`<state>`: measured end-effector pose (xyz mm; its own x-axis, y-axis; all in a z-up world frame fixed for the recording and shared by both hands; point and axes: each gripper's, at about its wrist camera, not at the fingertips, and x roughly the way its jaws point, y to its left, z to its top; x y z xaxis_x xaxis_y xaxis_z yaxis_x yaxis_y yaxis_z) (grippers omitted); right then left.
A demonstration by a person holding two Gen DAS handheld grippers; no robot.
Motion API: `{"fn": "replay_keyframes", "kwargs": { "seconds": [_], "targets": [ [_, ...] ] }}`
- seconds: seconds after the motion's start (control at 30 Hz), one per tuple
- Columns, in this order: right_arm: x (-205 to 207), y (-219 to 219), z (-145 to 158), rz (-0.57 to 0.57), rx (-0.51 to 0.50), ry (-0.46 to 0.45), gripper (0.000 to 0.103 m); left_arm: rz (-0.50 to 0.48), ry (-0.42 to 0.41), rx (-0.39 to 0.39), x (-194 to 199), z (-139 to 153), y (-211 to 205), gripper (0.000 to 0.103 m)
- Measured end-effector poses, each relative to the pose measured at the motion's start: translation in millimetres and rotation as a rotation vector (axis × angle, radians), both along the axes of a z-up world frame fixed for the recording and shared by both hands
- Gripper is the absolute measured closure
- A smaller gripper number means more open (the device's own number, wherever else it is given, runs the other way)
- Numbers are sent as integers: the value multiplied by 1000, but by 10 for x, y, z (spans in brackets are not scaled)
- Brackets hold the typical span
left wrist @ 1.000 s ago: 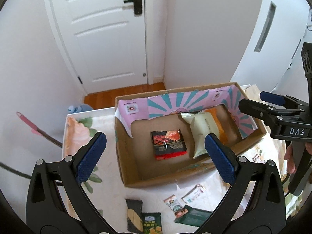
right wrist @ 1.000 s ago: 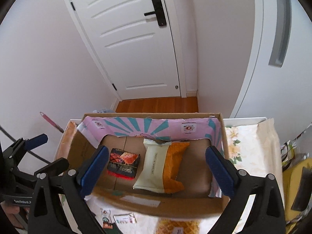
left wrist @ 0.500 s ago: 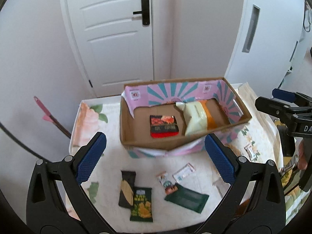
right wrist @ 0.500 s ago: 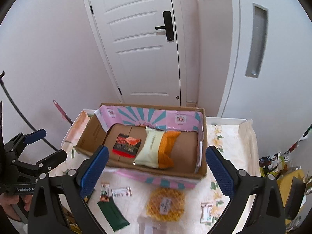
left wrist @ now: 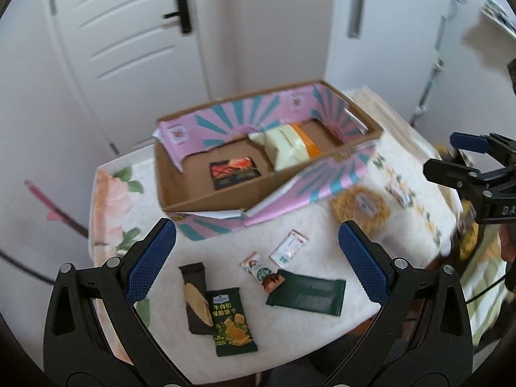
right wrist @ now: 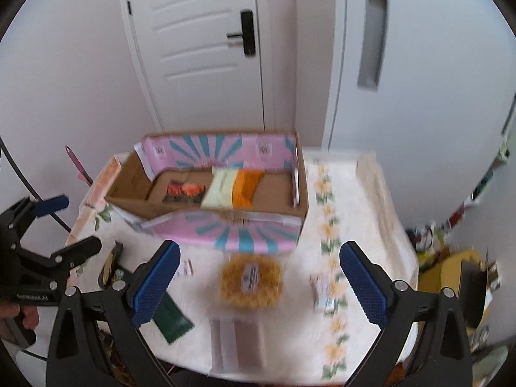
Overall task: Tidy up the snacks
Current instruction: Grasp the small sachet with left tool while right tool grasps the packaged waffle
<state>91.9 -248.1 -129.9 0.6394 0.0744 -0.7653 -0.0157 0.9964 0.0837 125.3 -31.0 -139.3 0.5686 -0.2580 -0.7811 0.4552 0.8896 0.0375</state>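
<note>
Your cardboard box (left wrist: 200,198) sits at the table's (left wrist: 316,225) far side, holding a dark red-pictured packet (left wrist: 233,174) beside a cream-and-orange bag (left wrist: 287,148). Loose snack packets (left wrist: 230,319) lie nearer you. Your left gripper (left wrist: 256,258) and right gripper (right wrist: 258,279) hover spread wide, empty.

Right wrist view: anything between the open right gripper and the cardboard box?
Yes. The round yellow snack pack lies on the tablecloth between the right gripper and the cardboard box.
</note>
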Motion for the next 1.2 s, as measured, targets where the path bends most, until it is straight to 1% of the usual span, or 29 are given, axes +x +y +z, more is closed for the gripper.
{"fn": "replay_keyframes", "kwargs": {
  "seconds": [0.13,0.2,0.23,0.3,0.47,0.5,0.57,0.67,0.73,0.87,0.9,0.93,1.0,1.13,1.2],
  "targets": [
    [-95,1,-200,-60,25,51,4,-123,28,31,27,-199,-64,4],
    [-122,8,-292,-91,37,71,4,-169,50,32,56,-288,-101,9],
    [-128,13,-332,-107,38,79,4,-208,69,29,85,-371,-129,12],
    [-141,27,-405,-144,34,92,4,-251,100,21,135,-487,-149,21],
    [-144,88,-576,-219,27,102,4,-348,181,36,312,-902,-269,30],
    [-135,99,-620,-234,24,104,4,-364,187,43,337,-971,-292,34],
    [-110,124,-732,-272,20,118,4,-414,186,67,371,-1140,-361,38],
    [-90,147,-914,-309,35,136,4,-454,189,83,412,-1293,-403,40],
    [-91,167,-1007,-322,39,133,4,-474,188,91,429,-1342,-434,41],
    [-104,210,-1081,-327,25,117,4,-509,201,104,462,-1442,-498,42],
    [-109,220,-1088,-326,22,117,4,-515,205,106,471,-1459,-508,47],
    [-106,222,-1099,-326,20,119,4,-524,208,109,476,-1481,-523,47],
    [-90,216,-1122,-323,20,120,4,-542,204,110,473,-1475,-545,54],
    [-18,195,-1154,-300,12,121,4,-553,200,113,455,-1478,-547,63],
    [27,187,-1177,-283,6,124,4,-556,198,114,450,-1475,-547,69]
  ]
}}
